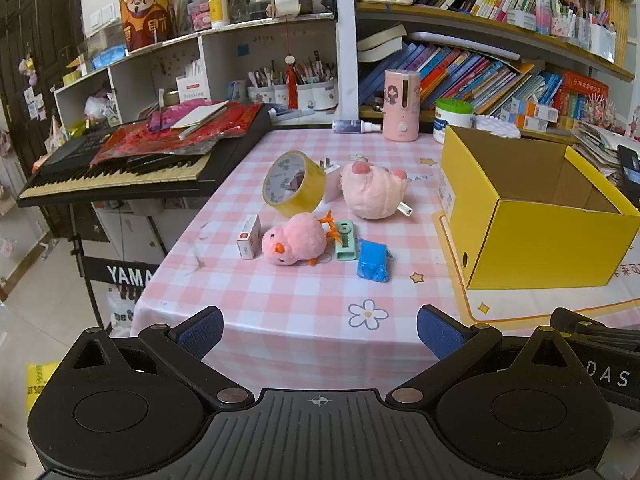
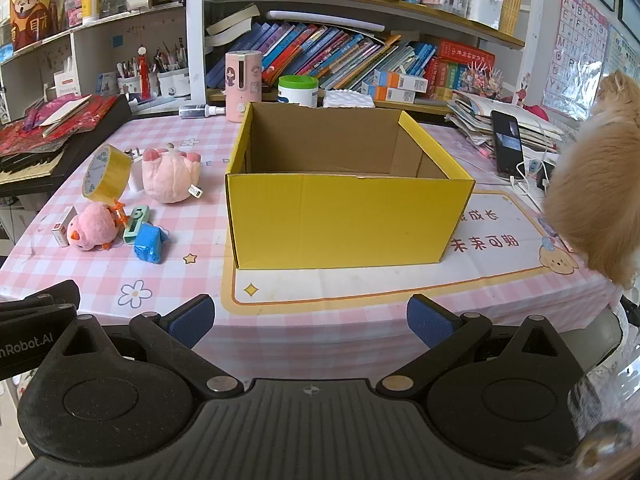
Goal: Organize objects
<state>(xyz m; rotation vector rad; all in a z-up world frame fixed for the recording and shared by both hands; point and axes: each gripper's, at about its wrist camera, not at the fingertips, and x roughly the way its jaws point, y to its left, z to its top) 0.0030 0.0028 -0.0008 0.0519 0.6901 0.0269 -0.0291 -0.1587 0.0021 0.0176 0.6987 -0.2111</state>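
Hovering short of the bench, the left gripper and right gripper both had fingers spread apart, holding nothing. The small items lay clustered left of the empty yellow box: tape roll, pink chick, plush paw, blue packet. The chick was judged light, soft and compressible, best pinched across its round body.

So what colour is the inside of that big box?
Plain brown cardboard inside the box, yellow outside; the right wrist view shows it best.
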